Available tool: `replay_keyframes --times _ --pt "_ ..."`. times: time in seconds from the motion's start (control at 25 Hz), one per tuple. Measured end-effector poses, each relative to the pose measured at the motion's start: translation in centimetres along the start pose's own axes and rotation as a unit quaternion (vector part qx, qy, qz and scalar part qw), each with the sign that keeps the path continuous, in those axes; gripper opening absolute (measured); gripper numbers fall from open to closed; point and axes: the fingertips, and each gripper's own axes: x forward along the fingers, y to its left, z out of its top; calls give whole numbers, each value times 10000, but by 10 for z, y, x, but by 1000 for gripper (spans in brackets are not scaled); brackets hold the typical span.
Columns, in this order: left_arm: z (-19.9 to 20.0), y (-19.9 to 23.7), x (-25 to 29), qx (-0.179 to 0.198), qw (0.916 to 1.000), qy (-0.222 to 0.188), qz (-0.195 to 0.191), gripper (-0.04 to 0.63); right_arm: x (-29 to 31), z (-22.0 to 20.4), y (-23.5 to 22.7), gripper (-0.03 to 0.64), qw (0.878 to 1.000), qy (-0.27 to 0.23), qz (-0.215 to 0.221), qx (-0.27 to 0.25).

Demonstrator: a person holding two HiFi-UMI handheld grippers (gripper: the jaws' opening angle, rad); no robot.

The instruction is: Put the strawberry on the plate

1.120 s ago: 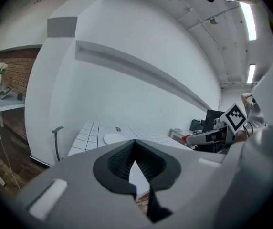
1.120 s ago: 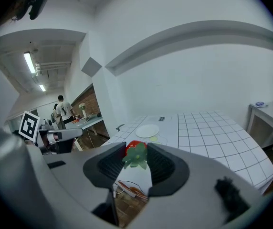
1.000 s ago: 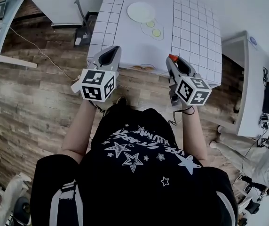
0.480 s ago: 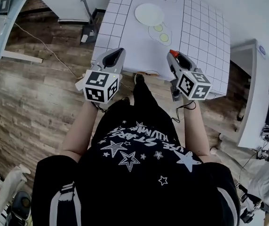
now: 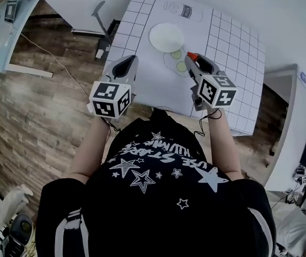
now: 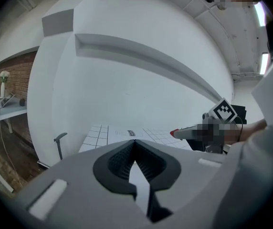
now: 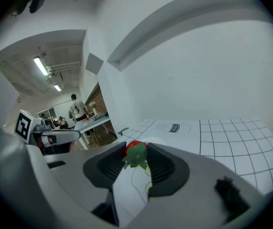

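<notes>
A red strawberry (image 5: 192, 55) with green leaves (image 7: 135, 152) is pinched between the tips of my right gripper (image 5: 192, 58), which is shut on it and held above the white gridded table (image 5: 233, 52). The white plate (image 5: 166, 36) lies on the table just beyond and to the left of those tips. My left gripper (image 5: 125, 65) hovers over the table's near left part, with its jaws shut (image 6: 134, 142) and nothing in them. In the left gripper view, the right gripper's strawberry tip (image 6: 174, 133) shows at the right.
Two yellow-green printed circles (image 5: 180, 61) sit between the plate and the right gripper. A printed bottle outline (image 5: 183, 10) is at the table's far side. A grey stand (image 5: 100, 16) and a light-blue desk (image 5: 6, 31) are on the left, over wooden floor.
The person has stepped toward the table. Both grippers moved forward from its near edge to over its surface, and the right one with the strawberry now sits close to the plate.
</notes>
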Motion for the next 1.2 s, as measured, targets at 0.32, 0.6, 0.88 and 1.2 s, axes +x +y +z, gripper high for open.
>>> replay_keyframes --times 0.32,0.6,0.88,1.2 --pt "16 -1 65 -13 9999 103 -14 9 40 11 -44 149 9996 186 161 126" --pt "12 5 111 -84 9992 383 18 9 75 0 -66 147 9976 557 366 183" --pt "0 13 138 -186 9978 627 126 9 118 -13 -58 147 9929 898 769 -87" --pt "-14 25 150 -296 9959 804 274 9 151 -30 -39 147 9849 1224 1135 -462"
